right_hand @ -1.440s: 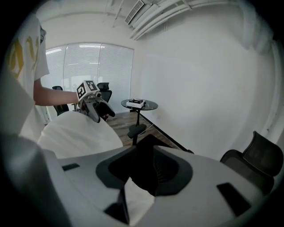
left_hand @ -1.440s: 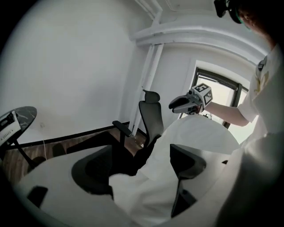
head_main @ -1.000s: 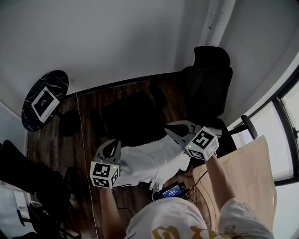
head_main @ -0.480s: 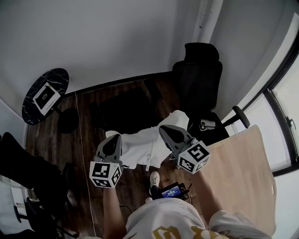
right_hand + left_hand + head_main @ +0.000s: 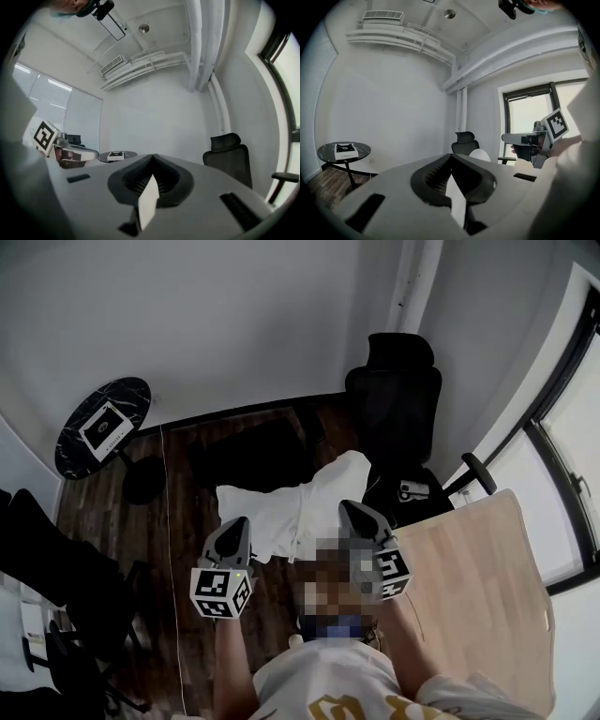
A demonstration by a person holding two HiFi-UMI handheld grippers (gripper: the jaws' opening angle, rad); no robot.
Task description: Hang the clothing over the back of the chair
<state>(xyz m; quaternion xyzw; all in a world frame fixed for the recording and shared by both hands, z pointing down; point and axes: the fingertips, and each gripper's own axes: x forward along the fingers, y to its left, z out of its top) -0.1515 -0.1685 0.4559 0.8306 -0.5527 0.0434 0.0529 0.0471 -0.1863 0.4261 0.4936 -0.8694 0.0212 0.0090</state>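
We hold two tools: left gripper (image 5: pixel 235 522), right gripper (image 5: pixel 349 508), both clamped on one white garment (image 5: pixel 274 506) | one chair (image 5: pixel 397 401) ahead | garment nearer it than before.

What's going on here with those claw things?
A person holds the left claw and the right claw, each shut on an edge of a white piece of clothing, spread between them above the floor. The black chair stands ahead; the clothing is not over its back yet.
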